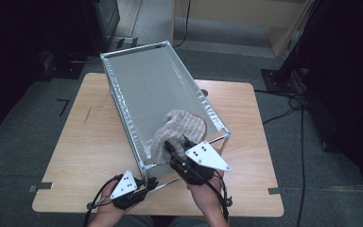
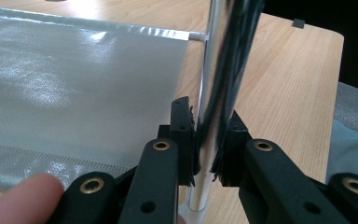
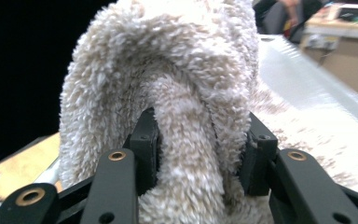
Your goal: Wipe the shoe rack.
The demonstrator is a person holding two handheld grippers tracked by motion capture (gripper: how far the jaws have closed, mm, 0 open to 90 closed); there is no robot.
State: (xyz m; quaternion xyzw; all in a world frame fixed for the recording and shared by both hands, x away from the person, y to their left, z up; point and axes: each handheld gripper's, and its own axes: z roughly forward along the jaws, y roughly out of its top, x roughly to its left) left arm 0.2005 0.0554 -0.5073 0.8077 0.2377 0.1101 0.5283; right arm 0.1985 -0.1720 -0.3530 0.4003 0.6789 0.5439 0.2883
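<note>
A chrome frame (image 1: 137,51) lined with grey fabric (image 1: 156,90) lies slanted across the wooden table (image 1: 90,137). My left gripper (image 1: 150,181) is at the frame's near corner. In the left gripper view it (image 2: 208,135) is shut on a chrome post (image 2: 214,56), with the grey fabric (image 2: 74,93) stretching off to the left. A fluffy beige towel (image 1: 179,125) lies bunched at the near end of the lining. My right gripper (image 1: 177,142) reaches into it from the near side. Seen in the right gripper view, the jaws (image 3: 199,154) pinch a thick fold of the towel (image 3: 168,70).
Bare tabletop lies to the left and right of the frame. A fingertip (image 2: 18,196) rests beside the left jaws. Cables (image 1: 288,111) trail over the grey floor right of the table. Dark equipment stands at the far left and right.
</note>
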